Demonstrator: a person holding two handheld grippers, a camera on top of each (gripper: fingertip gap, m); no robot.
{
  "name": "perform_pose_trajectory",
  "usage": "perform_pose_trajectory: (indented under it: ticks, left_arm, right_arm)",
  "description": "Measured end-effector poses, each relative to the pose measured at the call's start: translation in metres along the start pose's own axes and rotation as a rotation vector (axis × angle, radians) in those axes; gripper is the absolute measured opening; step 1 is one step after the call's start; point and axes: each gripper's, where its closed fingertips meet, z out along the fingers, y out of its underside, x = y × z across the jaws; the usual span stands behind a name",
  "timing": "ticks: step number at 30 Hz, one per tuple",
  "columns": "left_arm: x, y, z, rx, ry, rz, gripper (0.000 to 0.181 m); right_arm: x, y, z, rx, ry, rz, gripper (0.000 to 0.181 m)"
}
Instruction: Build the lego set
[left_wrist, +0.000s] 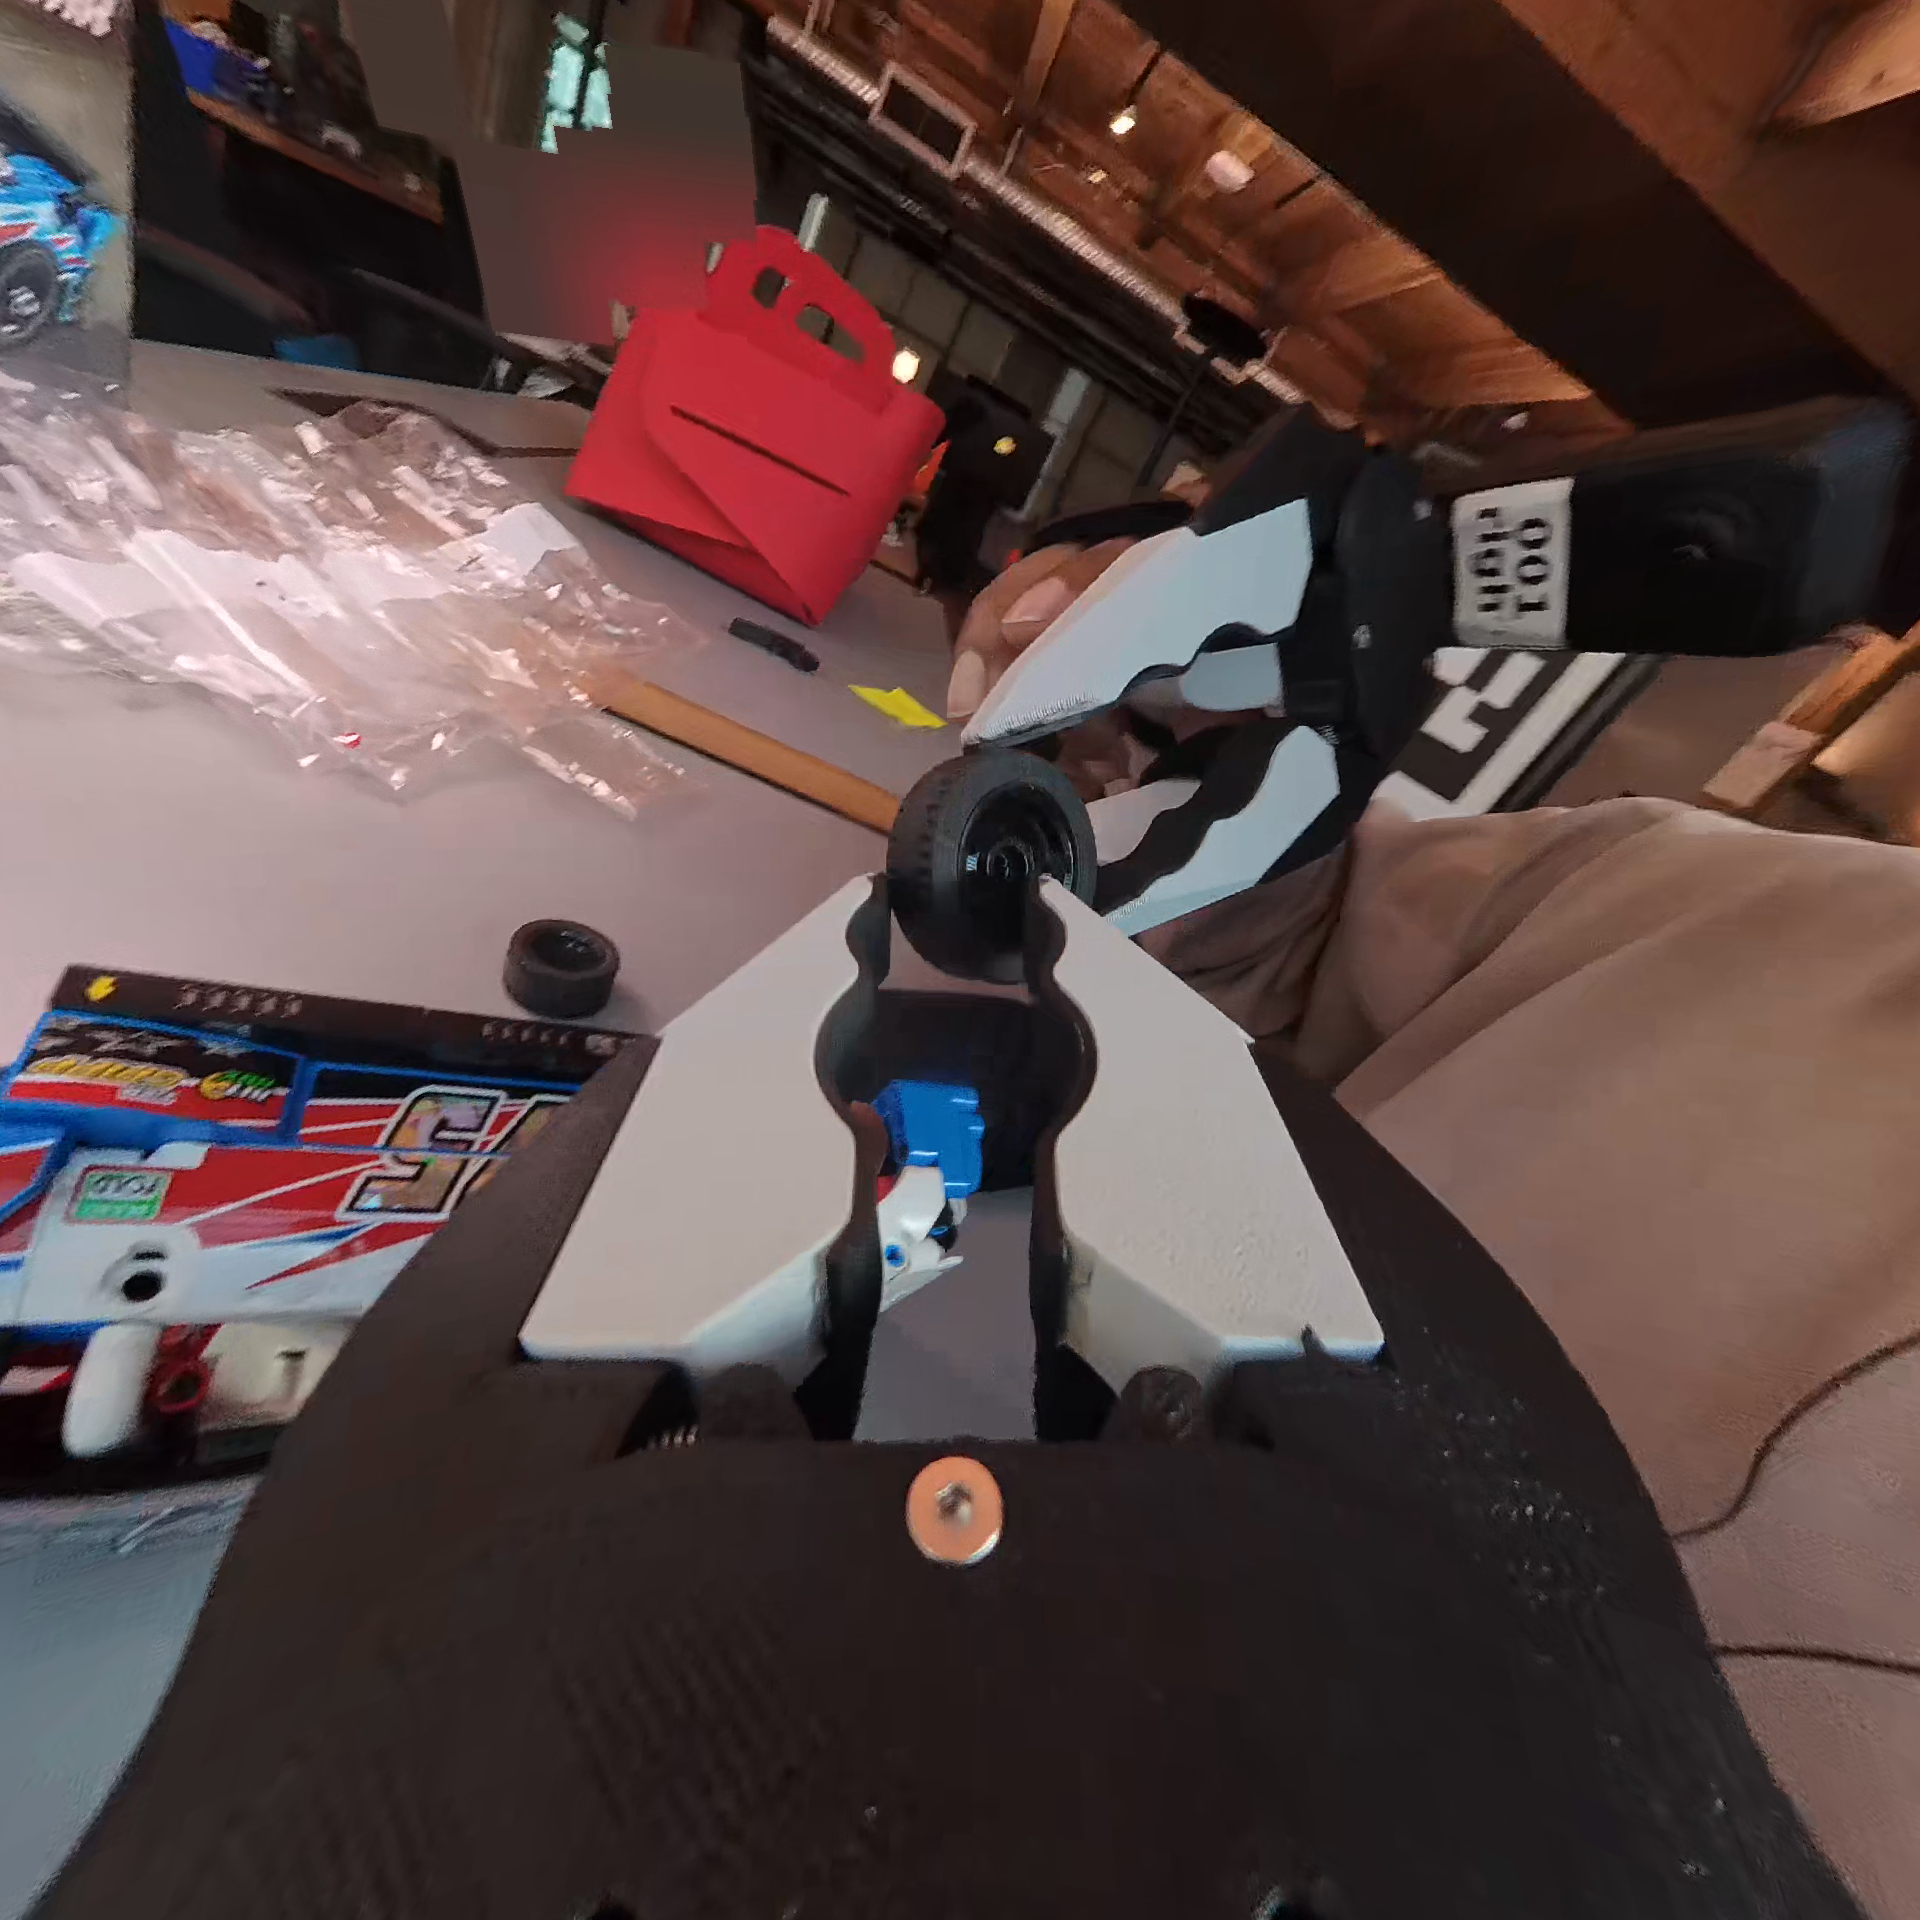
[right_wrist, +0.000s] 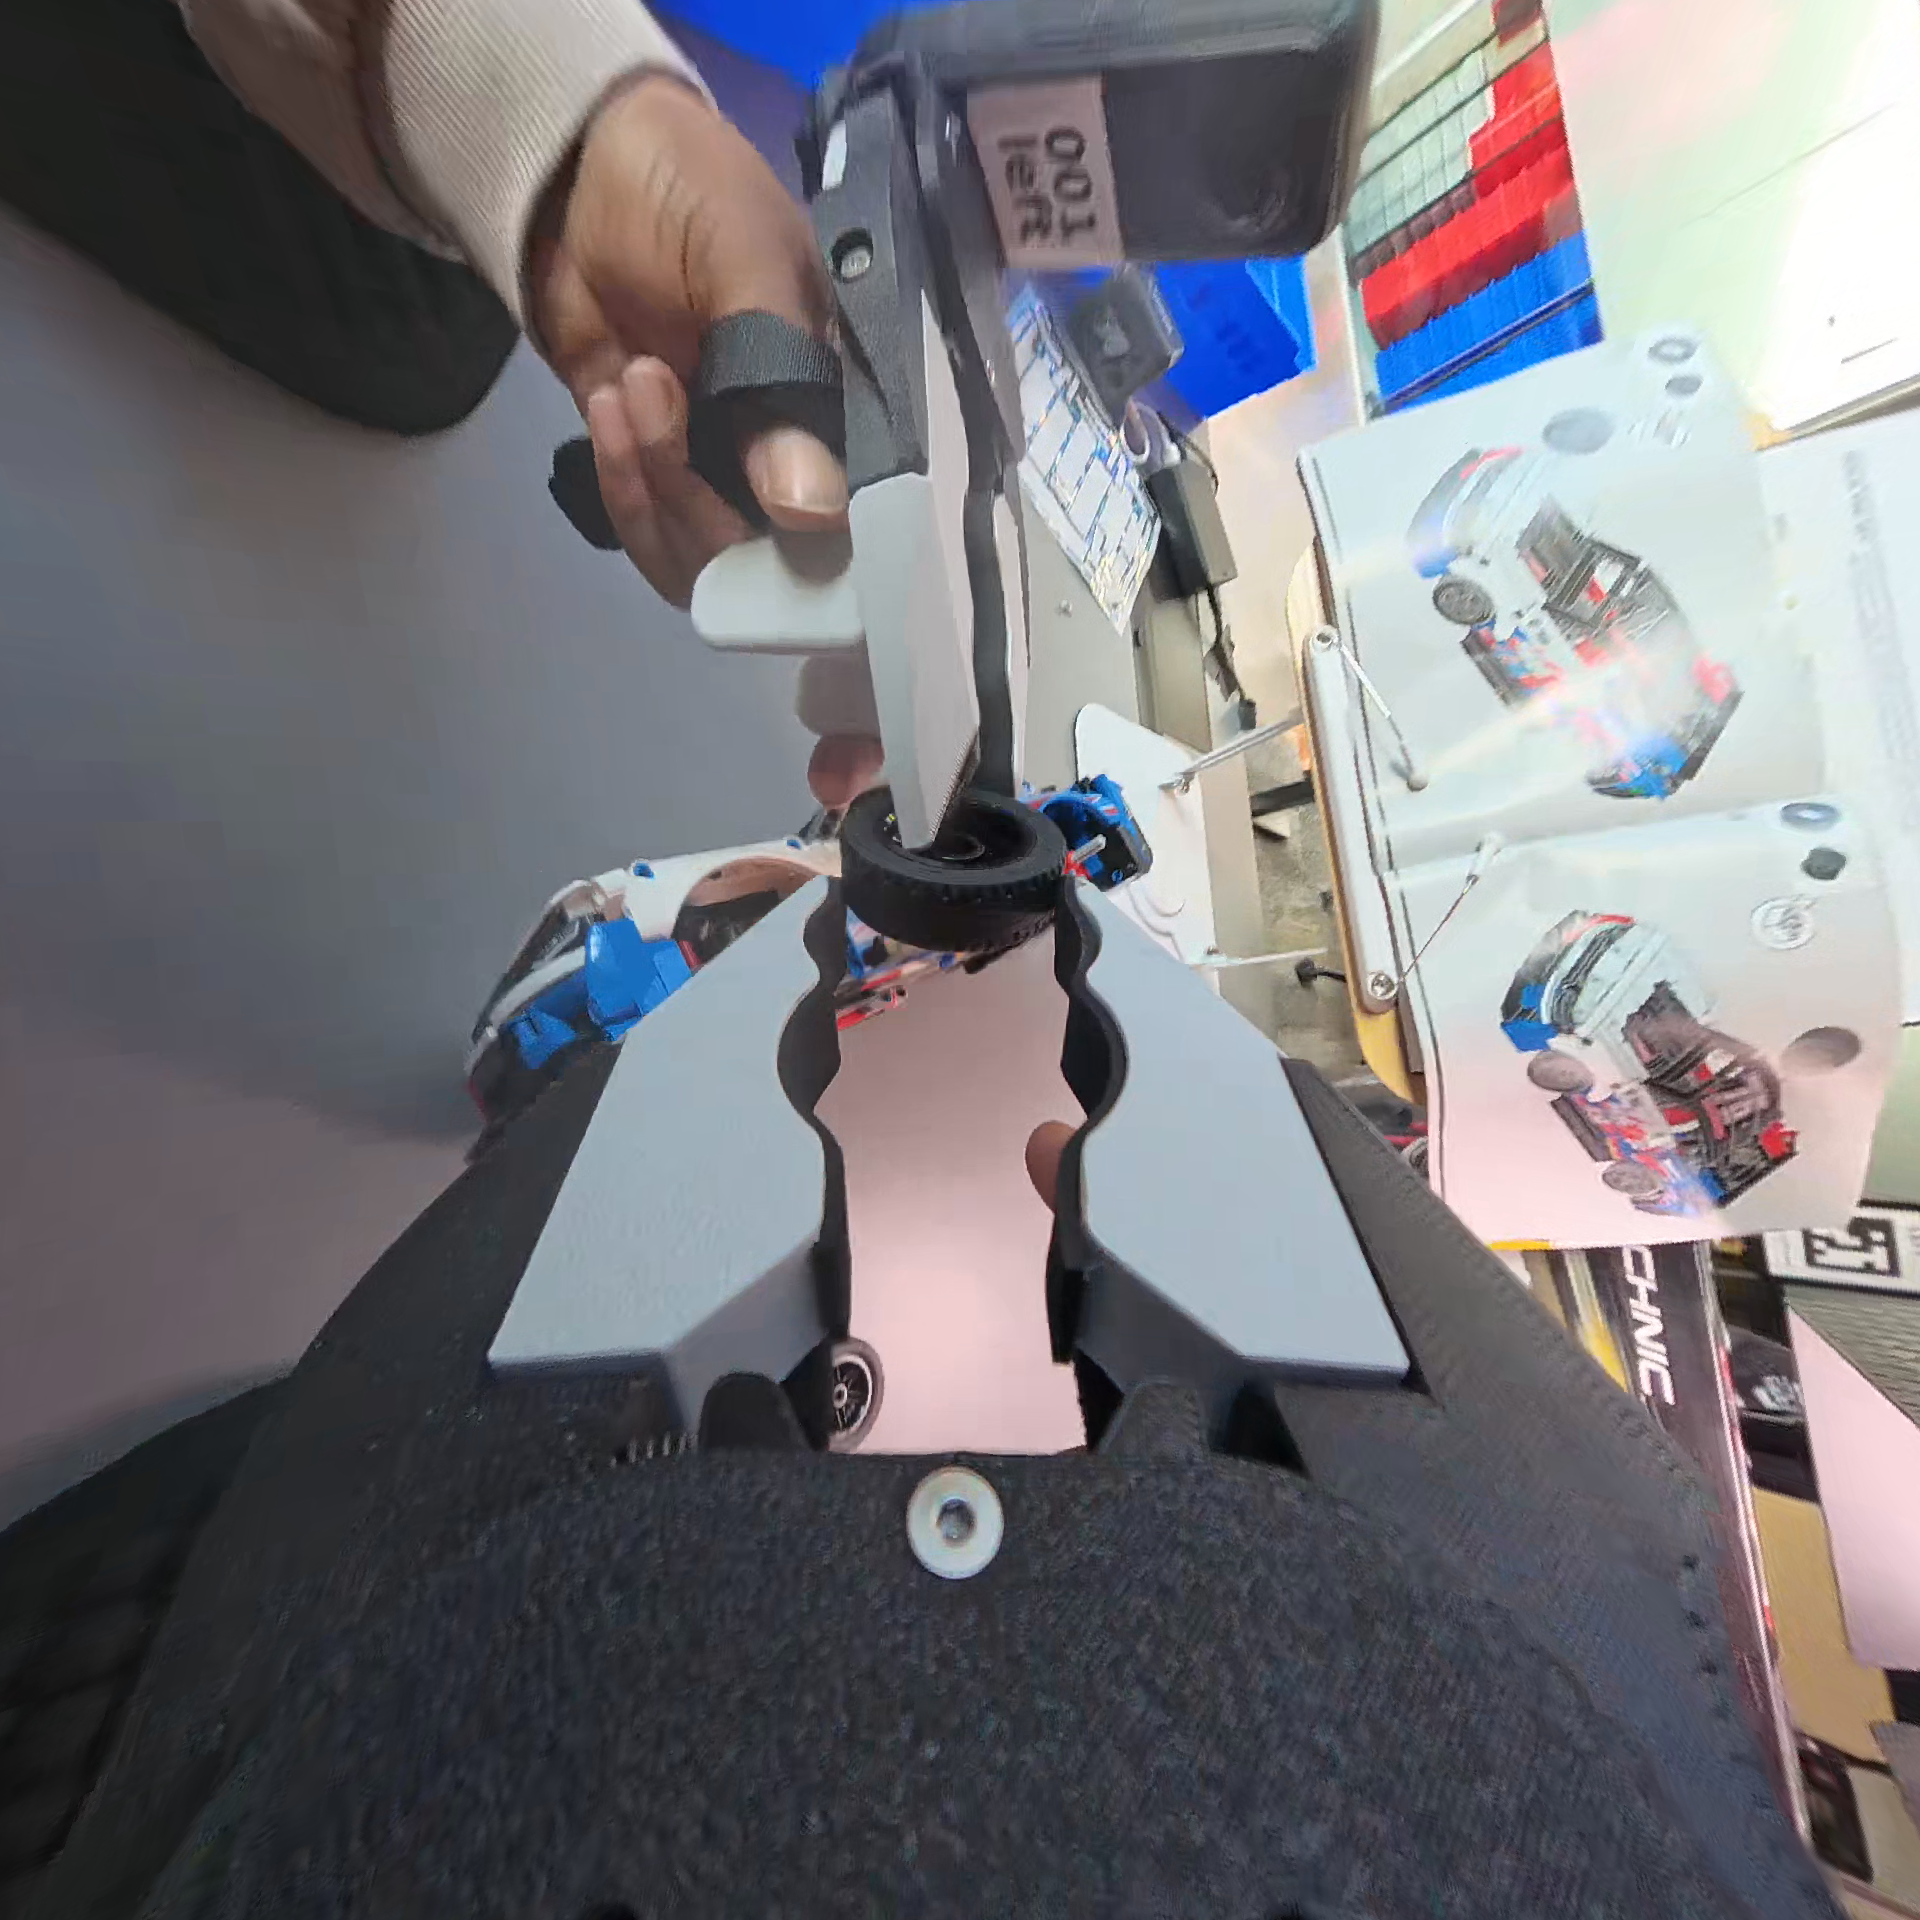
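On the left of the left wrist view, crumpled clear plastic bags (left_wrist: 312, 613) lie on the grey worktop (left_wrist: 260, 862), with the printed lego box (left_wrist: 239, 1153) nearer and a loose black tyre (left_wrist: 562, 966) just beyond its far edge. A red paper carrier (left_wrist: 764, 457) stands farther back.

At the centre, the left gripper (left_wrist: 961, 904) points forward and slightly up, its jaws clamped at their tips on a black wheel (left_wrist: 987, 868), one tip on each face of it. Blue and white lego parts (left_wrist: 928, 1143) show through the gap lower between the fingers.

From the right, the right gripper (left_wrist: 1049, 790) reaches in level, a hand (left_wrist: 1023, 613) behind it. Its jaws stand apart around the same wheel, the upper tip touching the tread.

In the right wrist view, the wheel (right_wrist: 951, 868) sits between the right gripper's (right_wrist: 951, 904) tips, gripped across its tread. The left gripper (right_wrist: 940, 800) comes down from above, steeply tilted, held by a hand (right_wrist: 675, 343) with a black strap over one finger. The partly built lego car (right_wrist: 644, 956) lies just behind the wheel; the instruction booklet (right_wrist: 1610, 790) stands at the right.
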Motion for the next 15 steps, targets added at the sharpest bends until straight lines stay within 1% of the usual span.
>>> perform_pose_trajectory:
  ticks: [1, 3, 4, 6, 8, 10, 12, 15]
  left_arm:
    - [0.012, -0.004, -0.004, 0.037, 0.09, -0.006, 0.02]
    - [0.036, -0.013, -0.017, 0.121, 0.291, -0.053, 0.015]
    - [0.049, -0.017, -0.023, 0.161, 0.382, -0.056, 0.013]
    - [0.069, -0.018, -0.031, 0.197, 0.519, -0.048, 0.013]
    - [0.083, -0.013, -0.029, 0.172, 0.589, -0.049, 0.013]
    - [0.093, -0.011, -0.028, 0.179, 0.645, -0.053, 0.013]
    - [0.097, -0.012, -0.027, 0.192, 0.692, -0.085, 0.013]
    - [0.096, -0.017, -0.028, 0.224, 0.722, -0.109, 0.013]
  right_arm:
    - [0.0, -0.012, -0.006, 0.07, 0.003, 0.017, 0.038]
    - [-0.004, -0.037, -0.021, 0.258, -0.019, 0.079, 0.035]
    - [-0.008, -0.045, -0.026, 0.329, -0.049, 0.113, 0.033]
    - [-0.014, -0.054, -0.03, 0.429, -0.085, 0.151, 0.039]
    - [-0.02, -0.062, -0.032, 0.499, -0.115, 0.159, 0.045]
    - [-0.026, -0.07, -0.031, 0.52, -0.116, 0.108, 0.047]
    - [-0.031, -0.078, -0.033, 0.532, -0.113, 0.042, 0.041]
    - [-0.027, -0.081, -0.034, 0.527, -0.116, 0.012, 0.039]
